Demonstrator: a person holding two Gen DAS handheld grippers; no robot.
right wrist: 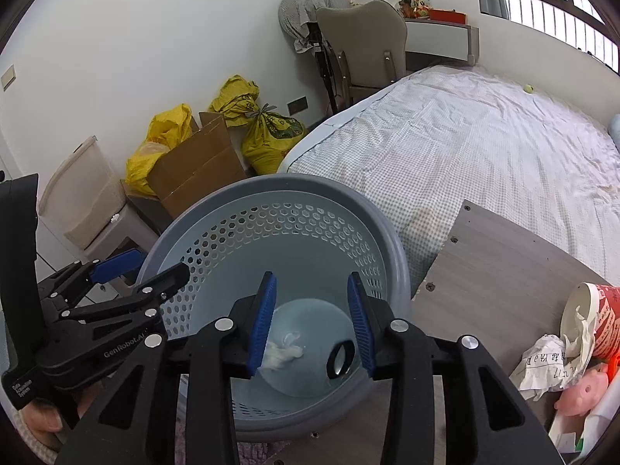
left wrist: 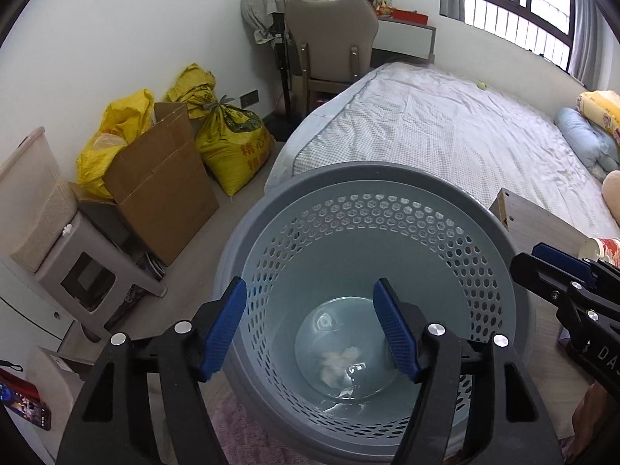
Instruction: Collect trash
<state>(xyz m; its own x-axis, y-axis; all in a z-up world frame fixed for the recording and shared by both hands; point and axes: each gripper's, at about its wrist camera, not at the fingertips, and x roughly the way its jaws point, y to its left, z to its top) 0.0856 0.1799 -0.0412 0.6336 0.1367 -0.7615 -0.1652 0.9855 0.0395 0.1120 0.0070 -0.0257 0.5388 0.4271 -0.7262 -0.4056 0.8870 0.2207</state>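
Now both tongs over bin (left wrist: pixel 372 178), left tongs (left wrist: pixel 310 333) and right tongs (right wrist: pixel 312 321) released, empty. Tissue wad (right wrist: pixel 281 352) and, I think, dark cap (right wrist: pixel 340 358) on bin floor. Next: I go right of bin for paper cup (right wrist: pixel 604 325), crumpled paper (right wrist: pixel 542 360).

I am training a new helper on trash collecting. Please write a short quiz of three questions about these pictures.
1. True or false: the gray basket holds nothing.
2. Which lies inside the basket? A) white crumpled tissue B) a yellow ball C) a phone
3. Fill in: the jaws of the left hand-held gripper and the right hand-held gripper, both above the basket, hold ____.

Key:
1. False. Trash lies on its bottom.
2. A. A small dark ring-shaped piece lies beside it.
3. Nothing. Both stand open and empty.
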